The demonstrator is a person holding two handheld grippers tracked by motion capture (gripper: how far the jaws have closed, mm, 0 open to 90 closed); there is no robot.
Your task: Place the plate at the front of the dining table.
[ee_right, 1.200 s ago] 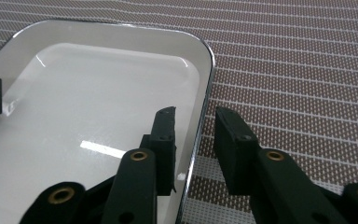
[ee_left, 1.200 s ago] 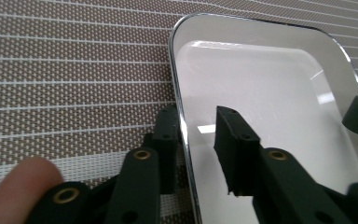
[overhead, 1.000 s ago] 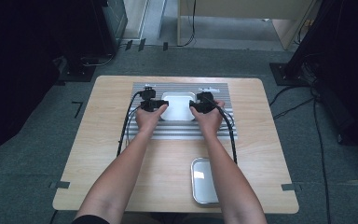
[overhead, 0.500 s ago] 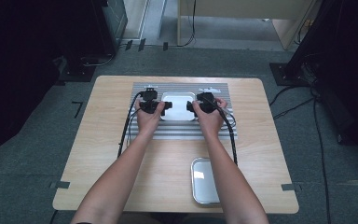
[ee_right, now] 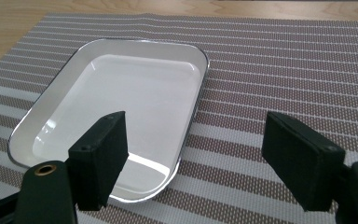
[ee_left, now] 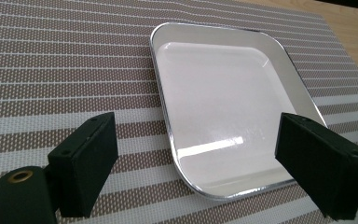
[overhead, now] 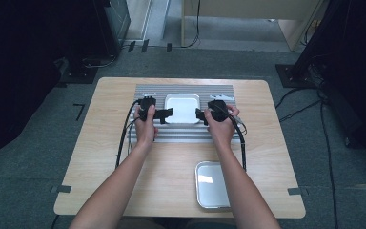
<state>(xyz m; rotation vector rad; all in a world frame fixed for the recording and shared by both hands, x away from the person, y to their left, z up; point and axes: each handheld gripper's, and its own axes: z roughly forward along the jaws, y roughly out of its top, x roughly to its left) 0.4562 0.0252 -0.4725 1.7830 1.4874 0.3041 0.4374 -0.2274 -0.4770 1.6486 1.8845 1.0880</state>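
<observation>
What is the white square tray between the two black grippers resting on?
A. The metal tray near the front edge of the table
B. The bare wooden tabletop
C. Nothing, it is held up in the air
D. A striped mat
D: the white tray lies flat on the striped mat, with both grippers' jaws open and off its rim, as the left gripper view also shows.
</observation>
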